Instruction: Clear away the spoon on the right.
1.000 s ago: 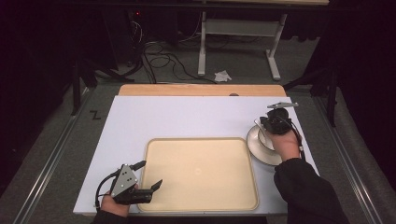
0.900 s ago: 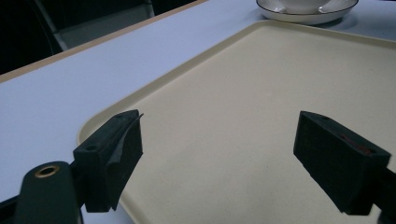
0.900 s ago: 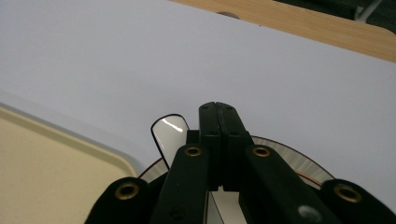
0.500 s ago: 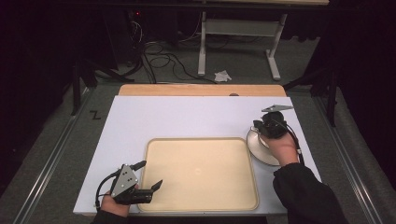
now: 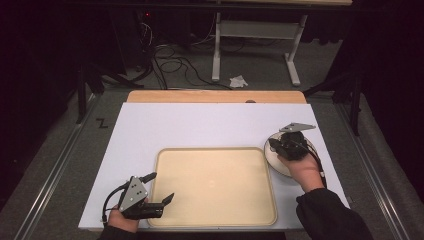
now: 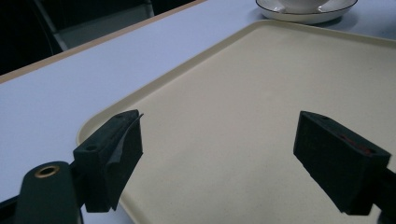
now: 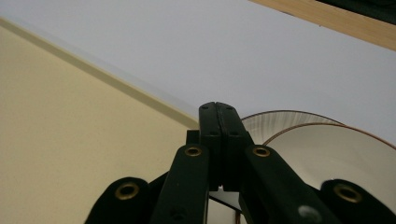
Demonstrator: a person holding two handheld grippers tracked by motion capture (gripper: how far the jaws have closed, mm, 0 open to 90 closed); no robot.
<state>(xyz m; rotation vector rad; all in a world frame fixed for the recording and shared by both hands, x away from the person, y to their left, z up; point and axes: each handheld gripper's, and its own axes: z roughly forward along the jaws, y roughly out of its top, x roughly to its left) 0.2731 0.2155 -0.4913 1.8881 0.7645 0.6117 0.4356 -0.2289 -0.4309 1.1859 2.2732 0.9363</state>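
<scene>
A white desk with a wooden far edge stands in a dark room, cables and a metal stand on the floor beyond it. Nearest the person, the left tongs rest at the near left corner of the beige tray, their jaws spread wide with nothing between them, hovering over the tray's bare surface. Farther right, just beside the tray's right edge, sit the saucer and a cup on it; the right tongs are over them, jaws pressed fully together, and whether they pinch the cup's rim or anything else cannot be told. Judging from this, the work looks barely begun: the tray is empty, the cup and saucer lie on the desk, and moving them onto the tray remains.
</scene>
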